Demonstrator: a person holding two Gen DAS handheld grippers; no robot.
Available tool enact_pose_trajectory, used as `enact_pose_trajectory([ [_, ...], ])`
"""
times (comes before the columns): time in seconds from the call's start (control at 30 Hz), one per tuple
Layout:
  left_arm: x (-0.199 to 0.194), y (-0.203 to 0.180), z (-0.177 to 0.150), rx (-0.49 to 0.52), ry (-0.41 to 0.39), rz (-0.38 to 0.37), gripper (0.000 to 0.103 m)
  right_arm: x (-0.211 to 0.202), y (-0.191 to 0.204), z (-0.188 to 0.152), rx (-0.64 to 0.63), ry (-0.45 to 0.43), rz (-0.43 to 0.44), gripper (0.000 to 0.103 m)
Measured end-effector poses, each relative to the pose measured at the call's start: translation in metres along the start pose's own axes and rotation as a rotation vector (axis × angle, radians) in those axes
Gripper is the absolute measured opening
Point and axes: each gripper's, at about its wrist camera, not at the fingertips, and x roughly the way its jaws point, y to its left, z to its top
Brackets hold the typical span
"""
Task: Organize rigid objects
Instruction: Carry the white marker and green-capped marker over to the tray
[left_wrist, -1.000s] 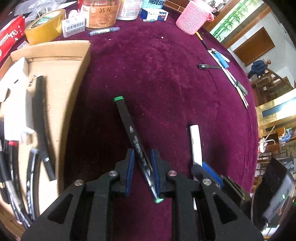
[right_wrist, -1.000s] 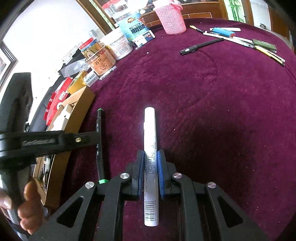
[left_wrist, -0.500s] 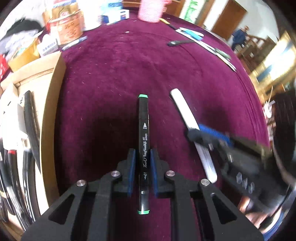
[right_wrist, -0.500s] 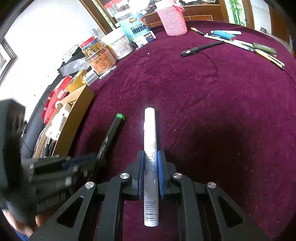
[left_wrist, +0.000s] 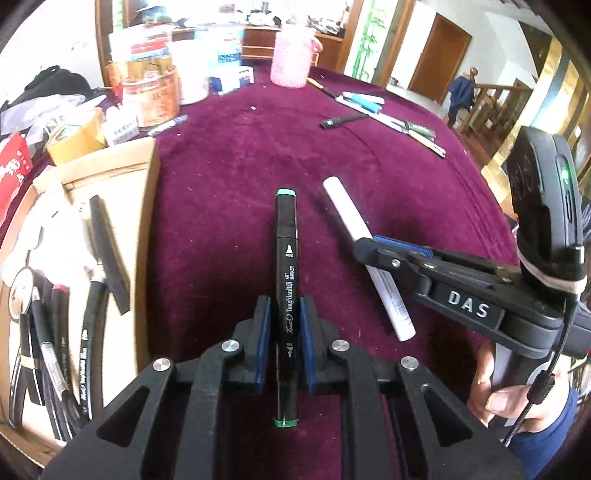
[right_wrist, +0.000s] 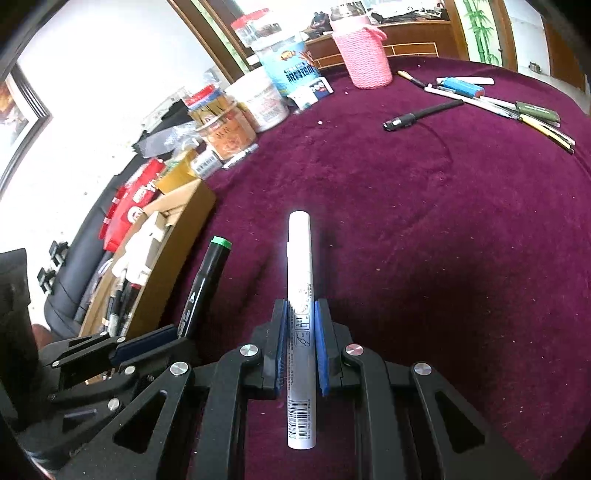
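Beside a cardboard box (left_wrist: 146, 206), left gripper (left_wrist: 285, 314) clamps a black marker (left_wrist: 286, 258), right gripper (right_wrist: 300, 317) a white pen (right_wrist: 299, 266), both pointing away across the maroon tabletop (right_wrist: 443, 221).

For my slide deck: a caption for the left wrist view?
Left gripper clamps a black art marker over maroon cloth; right gripper holds a white pen alongside.

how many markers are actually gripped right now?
2. The black art marker is clamped in the left gripper; the white marker is clamped in the right gripper. Other pens lie ungripped.
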Motion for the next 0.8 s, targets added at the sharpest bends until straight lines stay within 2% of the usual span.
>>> enact_pose_trajectory([
  [0.33,-0.043,0.034,-0.003,-0.074,-0.103,-0.029,0.013,-0.013,0.022,0.000,-0.015,-0.028,0.098,0.012],
  [0.5,-0.068,0.059,-0.006,-0.122,-0.155,-0.037,0.013,-0.024,0.038,0.002,-0.038,-0.061,0.113,0.013],
  [0.67,-0.093,0.087,-0.011,-0.156,-0.216,-0.024,0.013,-0.043,0.069,0.006,-0.106,-0.119,0.114,0.013],
  [0.8,-0.108,0.113,-0.018,-0.193,-0.251,0.009,0.013,-0.052,0.105,0.006,-0.171,-0.133,0.164,0.013],
])
